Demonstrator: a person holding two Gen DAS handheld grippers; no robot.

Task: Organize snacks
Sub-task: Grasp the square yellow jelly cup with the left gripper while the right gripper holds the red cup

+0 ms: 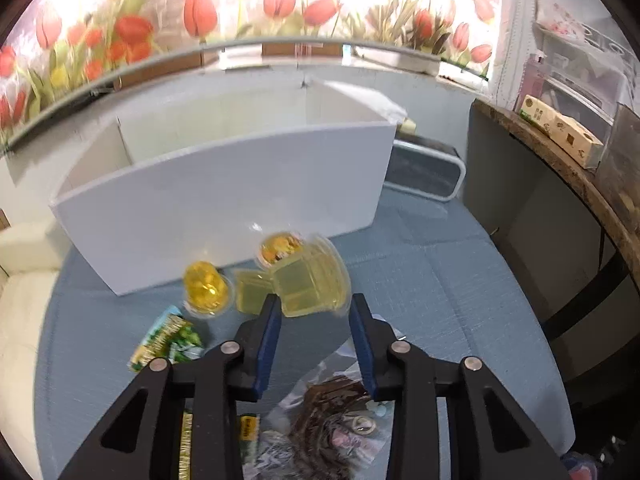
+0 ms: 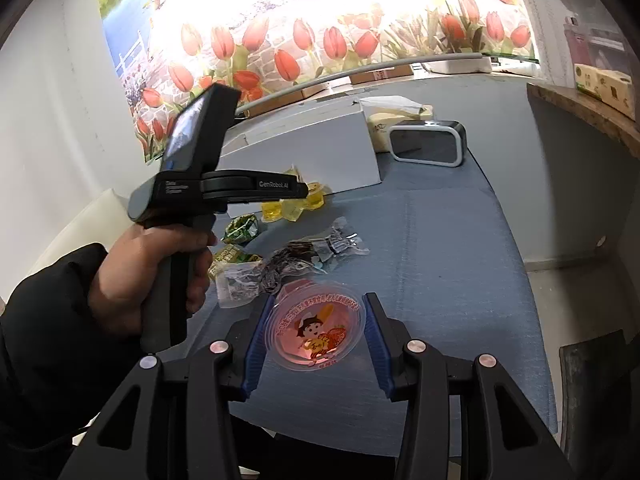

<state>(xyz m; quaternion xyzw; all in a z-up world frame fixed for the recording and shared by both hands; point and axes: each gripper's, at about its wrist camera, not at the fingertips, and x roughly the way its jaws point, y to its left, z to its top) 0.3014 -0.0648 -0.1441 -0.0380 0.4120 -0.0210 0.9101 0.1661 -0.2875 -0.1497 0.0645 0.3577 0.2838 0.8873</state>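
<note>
A: What is the left gripper (image 1: 314, 307) doing?

B: Its blue pads (image 1: 267, 344) are pressing on a pale yellow jelly cup (image 1: 310, 280). The jaws are standing nearly closed, gripping the cup by its sides, and the cup is sitting clear of the blue tablecloth (image 1: 460, 292), blurred, in front of the white box (image 1: 224, 216).

A: And the other jellies?

B: Two are lying on the cloth just beside the held one: a round golden jelly cup (image 1: 208, 288) to the left and a square yellow one (image 1: 250, 292) touching the box's foot. A green snack packet (image 1: 168, 338) is lying nearer the camera, and a clear bag of dark snacks (image 1: 332, 420) is lying under the gripper's arms.

A: The right gripper (image 2: 318, 332)?

B: It is pointing down at the table with a pink jelly cup (image 2: 316, 332) between its fingers (image 2: 256, 344), cartoon lid facing up. The jaws are standing partly closed around the cup; whether the pads are actually pressing its rim is hard to tell.

A: Who is holding the tools?

B: In the right wrist view a hand (image 2: 156, 272) in a dark sleeve (image 2: 52, 320) is gripping the left tool's handle. A small clock (image 2: 428, 142) is standing beyond the box.
</note>
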